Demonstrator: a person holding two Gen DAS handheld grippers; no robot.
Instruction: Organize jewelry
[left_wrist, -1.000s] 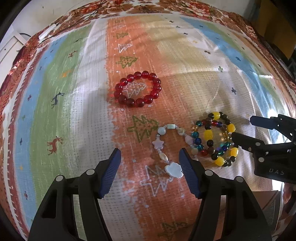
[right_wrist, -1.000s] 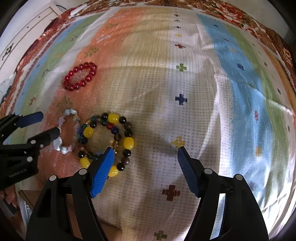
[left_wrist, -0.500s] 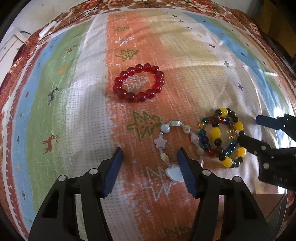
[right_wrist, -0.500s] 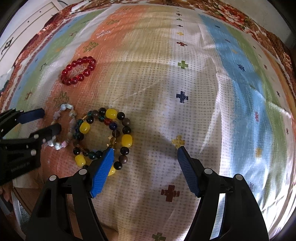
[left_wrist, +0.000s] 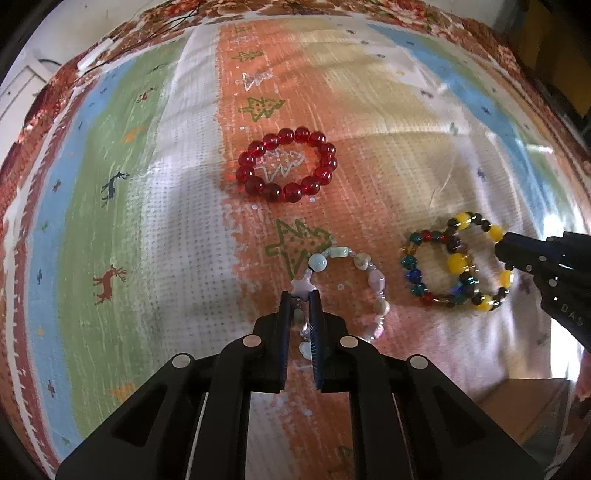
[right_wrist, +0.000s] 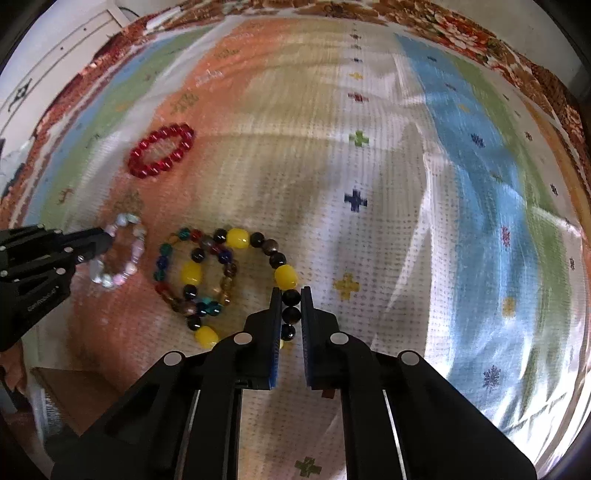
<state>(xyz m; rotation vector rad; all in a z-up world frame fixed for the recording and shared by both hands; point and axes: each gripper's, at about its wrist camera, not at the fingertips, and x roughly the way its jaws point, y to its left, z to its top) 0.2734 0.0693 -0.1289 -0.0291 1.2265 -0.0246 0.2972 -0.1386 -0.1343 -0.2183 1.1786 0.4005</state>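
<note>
**Both tongs pinched onto bead strands**

The left tongs have just been closing and now pinch the near-left arc of the pale bracelet of mixed stone and shell beads, just below its star-shaped bead. The right tongs have likewise just been closing, and grip dark round beads on the near-right arc of the bracelet of big yellow and dark beads, which lies tangled or overlapped with a smaller loop of multicoloured glass beads.

Both strands look light and limp: a loop lifted by one arc will likely sag and swing. Round glossy beads may roll out from between the pads, so a hold across the cord between beads seems safer. The shell pieces look brittle.

The pale loop lies flat on the patterned cloth, its long axis running near to far. The yellow-bead loop stretches left to right. The ring of red glass beads lies far of both, untouched.
</note>
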